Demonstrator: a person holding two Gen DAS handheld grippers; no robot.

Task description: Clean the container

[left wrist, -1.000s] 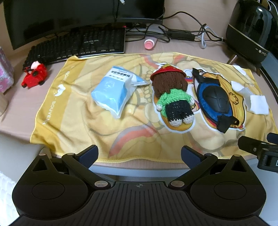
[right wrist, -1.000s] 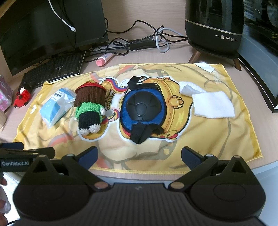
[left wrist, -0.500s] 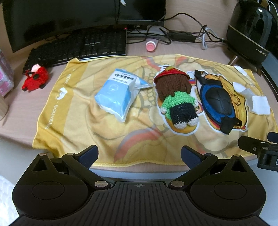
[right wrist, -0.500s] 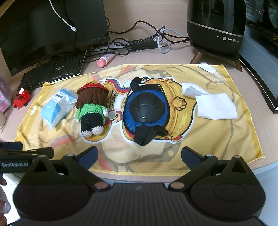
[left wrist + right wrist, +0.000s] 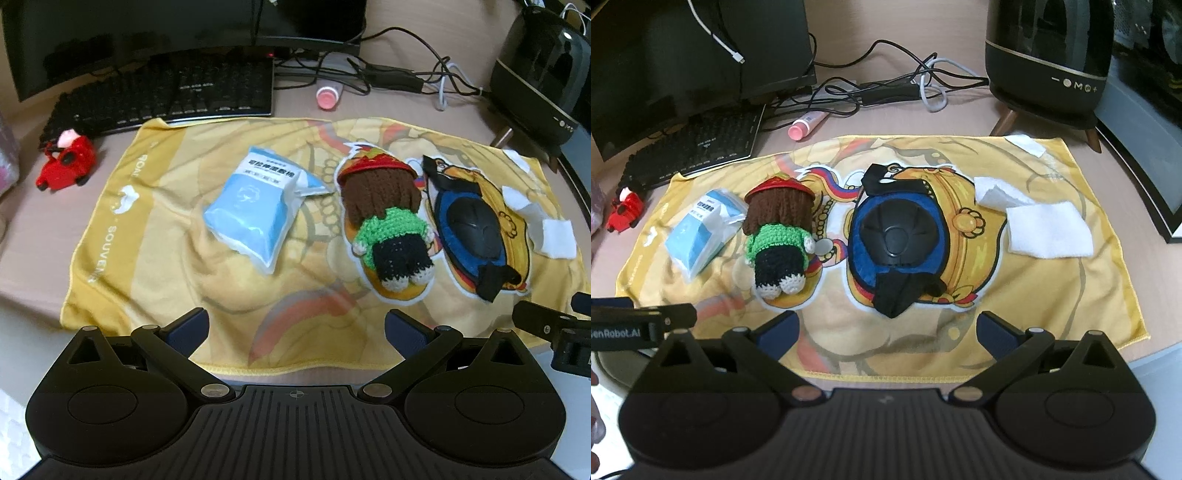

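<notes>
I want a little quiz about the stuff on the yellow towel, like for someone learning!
1. True or false: the knitted doll lies between the blue packet and the round black thing.
2. Which is nearest the white pads? A packet, B doll, C round black thing.
3. Are the left gripper and right gripper holding anything?

Key: 1 true. 2 C. 3 No, both open and empty.

Both grippers are matte black: the left gripper and right gripper have blue-padded fingertips, brass-coloured pivot screws and ribbed bodies.
</notes>
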